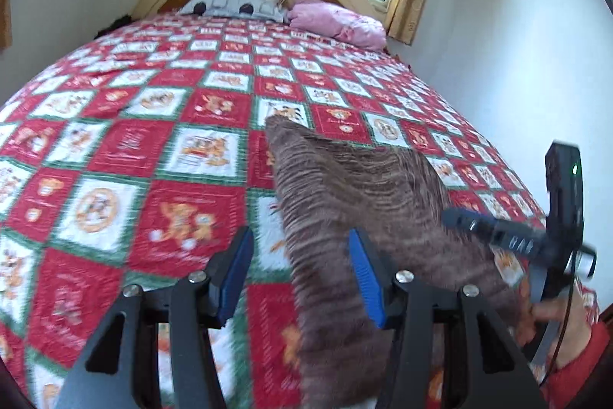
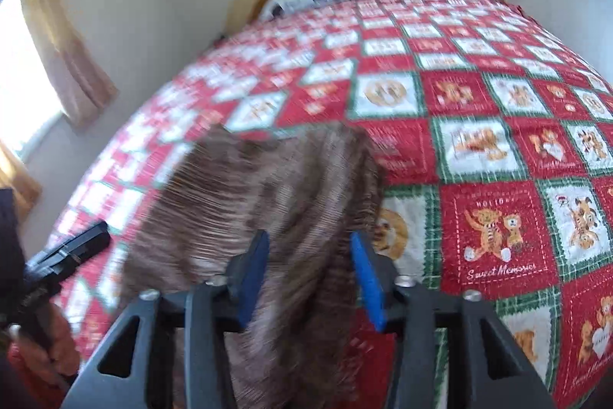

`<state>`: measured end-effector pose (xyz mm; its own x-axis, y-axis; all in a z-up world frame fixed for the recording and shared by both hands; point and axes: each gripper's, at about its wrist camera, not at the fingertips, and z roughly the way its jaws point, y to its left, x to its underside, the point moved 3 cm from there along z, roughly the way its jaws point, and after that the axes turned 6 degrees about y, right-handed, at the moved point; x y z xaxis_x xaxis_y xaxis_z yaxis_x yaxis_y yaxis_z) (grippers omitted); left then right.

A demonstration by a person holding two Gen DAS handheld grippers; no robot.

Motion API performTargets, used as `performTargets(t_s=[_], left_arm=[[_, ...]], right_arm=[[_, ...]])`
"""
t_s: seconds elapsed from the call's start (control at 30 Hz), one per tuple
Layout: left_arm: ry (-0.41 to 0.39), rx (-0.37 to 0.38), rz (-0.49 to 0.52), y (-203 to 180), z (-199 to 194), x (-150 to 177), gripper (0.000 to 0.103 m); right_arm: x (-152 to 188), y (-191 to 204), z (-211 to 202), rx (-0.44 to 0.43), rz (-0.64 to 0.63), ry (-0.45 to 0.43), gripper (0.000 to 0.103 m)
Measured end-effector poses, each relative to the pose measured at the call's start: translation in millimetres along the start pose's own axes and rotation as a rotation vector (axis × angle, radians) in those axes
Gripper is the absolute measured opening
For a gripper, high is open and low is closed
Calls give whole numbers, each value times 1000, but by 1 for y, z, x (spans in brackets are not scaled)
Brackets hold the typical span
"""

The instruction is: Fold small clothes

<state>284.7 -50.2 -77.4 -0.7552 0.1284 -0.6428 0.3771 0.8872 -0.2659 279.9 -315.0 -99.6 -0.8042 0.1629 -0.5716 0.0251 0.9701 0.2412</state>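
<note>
The left gripper (image 1: pixel 300 269) has its blue-padded fingers (image 1: pixel 237 273) spread wide, with nothing pinched between them. Ahead of them lies the bedspread (image 1: pixel 153 148), a red, white and green patchwork with teddy bears. The brown striped cloth (image 1: pixel 356 186) begins at the inner side of the right finger and spreads out ahead of it and off to the right, partly raised off the bedspread. Further right of that finger, the right gripper (image 1: pixel 456 217) reaches in over the cloth.

In the right wrist view, the left gripper (image 2: pixel 95 234) shows off to the left of the fingers. The right gripper (image 2: pixel 308 275) is also wide open, and the cloth (image 2: pixel 268 186) runs between and beyond its fingers (image 2: pixel 366 278) without being clamped; motion blur smears its edges. Right of the fingers the bedspread (image 2: pixel 498 140) lies bare.
</note>
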Motion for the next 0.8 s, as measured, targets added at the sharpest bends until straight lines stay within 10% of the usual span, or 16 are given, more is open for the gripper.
performTargets(t_s=[0.07, 0.17, 0.33, 0.8], left_arm=[[20, -28, 1, -6, 16, 0, 55], [57, -49, -3, -11, 32, 6, 57], [82, -76, -78, -2, 41, 18, 87], [114, -86, -80, 5, 24, 0, 94]], right_arm=[[4, -4, 8, 18, 7, 10, 41], [8, -2, 5, 21, -28, -15, 13], [0, -13, 2, 84, -37, -52, 4], [9, -38, -18, 95, 87, -54, 16]])
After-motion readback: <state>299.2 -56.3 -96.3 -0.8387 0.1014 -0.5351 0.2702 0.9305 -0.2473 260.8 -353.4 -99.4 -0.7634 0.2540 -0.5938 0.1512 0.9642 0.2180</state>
